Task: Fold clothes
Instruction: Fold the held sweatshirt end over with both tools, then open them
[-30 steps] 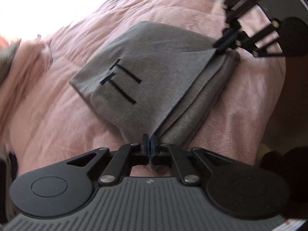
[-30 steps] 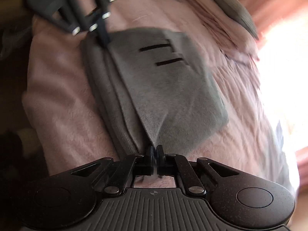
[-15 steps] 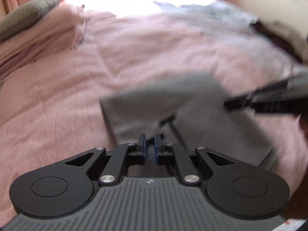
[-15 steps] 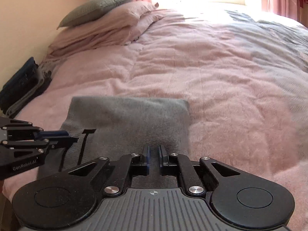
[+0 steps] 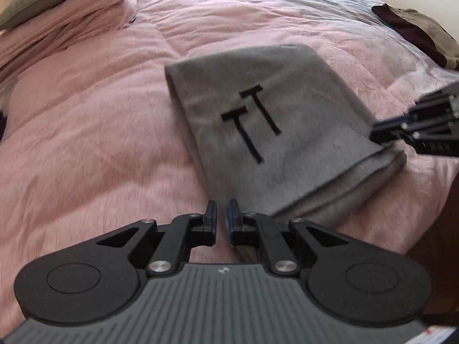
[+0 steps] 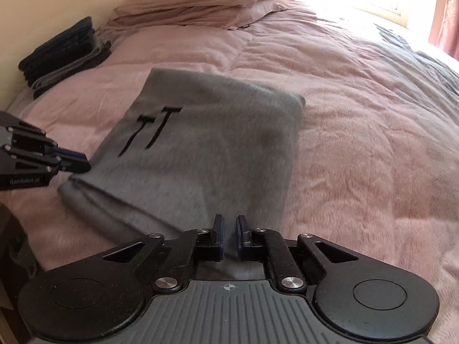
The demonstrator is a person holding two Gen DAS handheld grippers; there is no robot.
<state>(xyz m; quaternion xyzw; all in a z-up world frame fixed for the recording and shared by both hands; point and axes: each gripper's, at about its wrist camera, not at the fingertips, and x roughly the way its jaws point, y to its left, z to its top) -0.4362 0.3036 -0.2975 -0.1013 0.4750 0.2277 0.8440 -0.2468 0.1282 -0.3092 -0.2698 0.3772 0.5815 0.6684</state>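
A grey garment (image 5: 287,157) with two black T marks lies folded in a flat rectangle on the pink bedspread (image 5: 100,143), its layered edges toward me. My left gripper (image 5: 222,203) hovers just off the garment's near left corner. Its jaws are barely apart and closing, with nothing between them. In the right wrist view the same garment (image 6: 215,149) fills the middle. My right gripper (image 6: 229,219) hangs over its near edge, jaws a narrow gap apart and clamping nothing. Each gripper shows in the other's view: the right gripper (image 5: 375,136) and the left gripper (image 6: 86,162), both at the garment's corners.
Pink pillows (image 6: 195,3) with a grey cushion on top lie at the head of the bed. A stack of dark folded clothes (image 6: 63,51) sits by the wall on the left. Dark loose clothing (image 5: 410,25) lies at the far right. The bed's edge drops off close to me.
A second ago both grippers were shut on the garment's corners, with the views rolled. Both have let go and rolled level; the garment now lies flat, folded over.
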